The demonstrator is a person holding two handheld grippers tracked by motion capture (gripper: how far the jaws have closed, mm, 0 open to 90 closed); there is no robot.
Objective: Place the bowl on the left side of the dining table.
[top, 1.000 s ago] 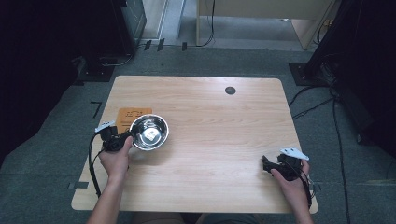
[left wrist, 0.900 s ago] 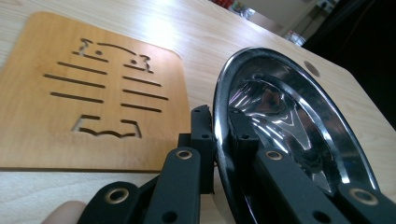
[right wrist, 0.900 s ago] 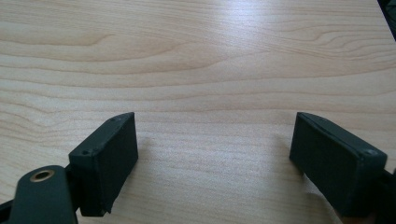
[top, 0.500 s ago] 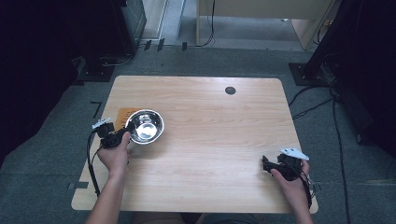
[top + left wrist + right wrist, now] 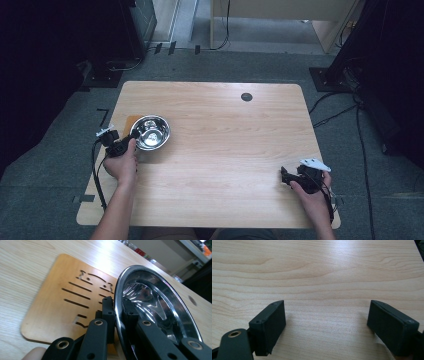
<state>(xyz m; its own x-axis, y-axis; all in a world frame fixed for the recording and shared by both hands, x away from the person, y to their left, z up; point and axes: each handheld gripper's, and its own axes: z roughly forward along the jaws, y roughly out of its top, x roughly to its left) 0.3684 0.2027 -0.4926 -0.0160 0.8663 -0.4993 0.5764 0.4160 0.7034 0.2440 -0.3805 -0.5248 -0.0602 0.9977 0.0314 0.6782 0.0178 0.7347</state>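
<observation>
Left tool (image 5: 117, 315) clamps the near rim of the steel bowl (image 5: 150, 132), which sits tilted over the wooden board (image 5: 57, 302) at the table's (image 5: 225, 150) left edge, while the right tool (image 5: 327, 325) rests wide open w/ nothing, far right.

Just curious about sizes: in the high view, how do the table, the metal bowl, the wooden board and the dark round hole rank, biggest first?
1. Table
2. Metal bowl
3. Wooden board, unsure: the bowl hides most of it
4. Dark round hole
</observation>
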